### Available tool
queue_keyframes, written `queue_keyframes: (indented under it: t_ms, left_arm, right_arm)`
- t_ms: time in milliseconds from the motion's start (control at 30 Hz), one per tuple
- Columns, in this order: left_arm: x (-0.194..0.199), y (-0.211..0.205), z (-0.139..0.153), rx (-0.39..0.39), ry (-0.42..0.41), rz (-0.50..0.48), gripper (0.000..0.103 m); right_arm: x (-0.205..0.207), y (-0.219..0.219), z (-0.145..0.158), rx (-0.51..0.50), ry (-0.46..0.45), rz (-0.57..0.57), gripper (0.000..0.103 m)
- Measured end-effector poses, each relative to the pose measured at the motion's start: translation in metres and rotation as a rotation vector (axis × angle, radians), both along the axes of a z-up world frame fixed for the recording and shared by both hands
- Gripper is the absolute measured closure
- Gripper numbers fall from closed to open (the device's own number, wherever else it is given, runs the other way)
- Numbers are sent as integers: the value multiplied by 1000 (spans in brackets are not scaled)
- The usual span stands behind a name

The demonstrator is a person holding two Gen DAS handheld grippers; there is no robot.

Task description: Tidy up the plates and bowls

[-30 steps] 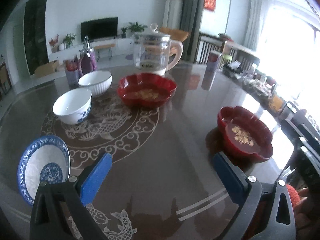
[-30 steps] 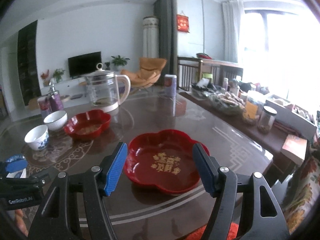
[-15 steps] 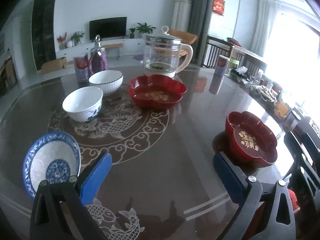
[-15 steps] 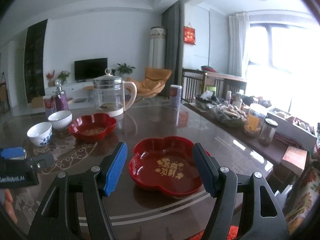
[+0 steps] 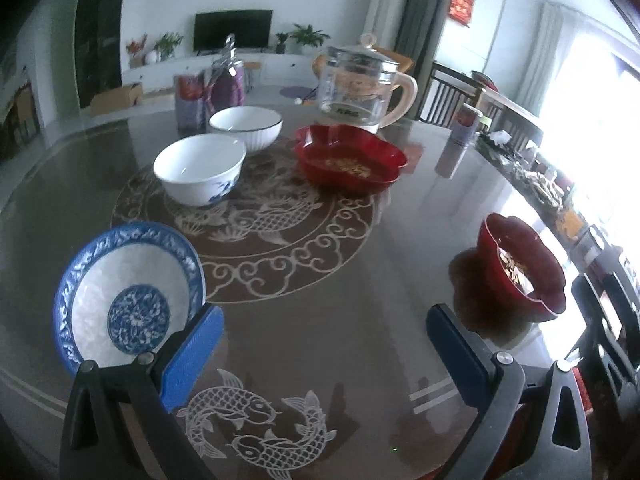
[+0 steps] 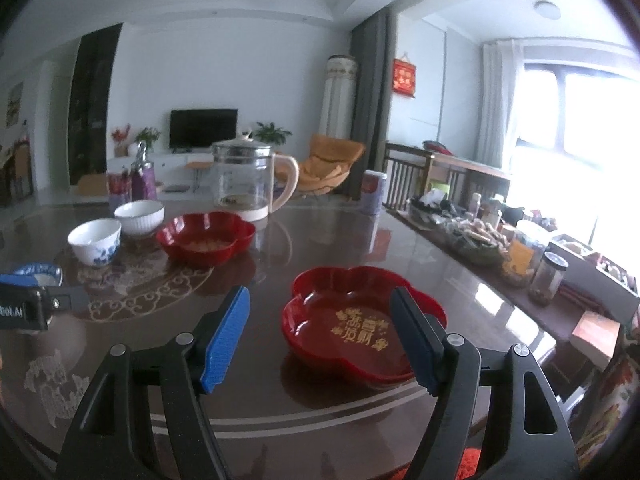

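Observation:
In the left wrist view, a blue-rimmed bowl [image 5: 120, 296] lies by my open left gripper's [image 5: 324, 344] left finger. Two white bowls [image 5: 200, 174] [image 5: 246, 126] and a red flower-shaped plate [image 5: 350, 164] stand further back. A second red plate [image 5: 520, 264] sits at the right. In the right wrist view, my open, empty right gripper [image 6: 320, 332] hovers just before that near red plate [image 6: 360, 324]. The far red plate [image 6: 206, 238], the white bowls [image 6: 96, 240] [image 6: 140, 216] and the left gripper [image 6: 36, 304] show at the left.
A glass kettle [image 5: 360, 88] and purple jars [image 5: 224, 84] stand at the table's back. A canister [image 6: 374, 192] stands behind the near plate. Jars, snacks and boxes [image 6: 520, 248] crowd the side table on the right. The round glass table [image 5: 320, 280] bears a fish pattern.
The left gripper has swung left, so the blue-rimmed bowl sits closer to its left finger. The right gripper has tilted up and left, so the near red plate sits towards its right finger.

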State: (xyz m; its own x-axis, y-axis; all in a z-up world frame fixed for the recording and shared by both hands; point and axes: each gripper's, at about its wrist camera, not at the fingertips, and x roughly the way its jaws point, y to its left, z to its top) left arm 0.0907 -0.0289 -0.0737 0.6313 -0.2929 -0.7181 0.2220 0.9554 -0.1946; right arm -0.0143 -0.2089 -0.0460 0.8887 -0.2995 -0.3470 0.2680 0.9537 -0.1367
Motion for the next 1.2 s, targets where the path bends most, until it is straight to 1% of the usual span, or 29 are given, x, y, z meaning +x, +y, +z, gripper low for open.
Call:
queue_keyframes:
  t_ms: [100, 300, 433, 633, 767, 900, 1033, 1200]
  left_arm:
    - [7, 9, 1, -27, 15, 27, 2]
    - [11, 20, 3, -44, 2, 77, 2]
    - [15, 20, -2, -34, 30, 69, 2]
    - [16, 17, -4, -16, 27, 66, 2]
    - [16, 15, -4, -4, 16, 65, 2]
    - [22, 8, -6, 10, 37, 41, 2]
    - [22, 7, -3, 10, 24, 35, 2]
    - [26, 7, -6, 5, 53, 26, 2]
  right_arm:
    - [-1, 5, 0, -15, -15, 22, 27]
    - [1, 7, -4, -12, -2, 38, 27]
    - [2, 1, -4, 10, -4, 22, 27]
    - [4, -2, -6, 16, 9, 16, 27]
    - [5, 0, -9, 9, 7, 26, 27]
    - [11, 2, -13, 4, 23, 40, 27]
    - [8, 3, -12, 5, 24, 58, 27]
    - [13, 6, -17, 16, 55, 85, 27]
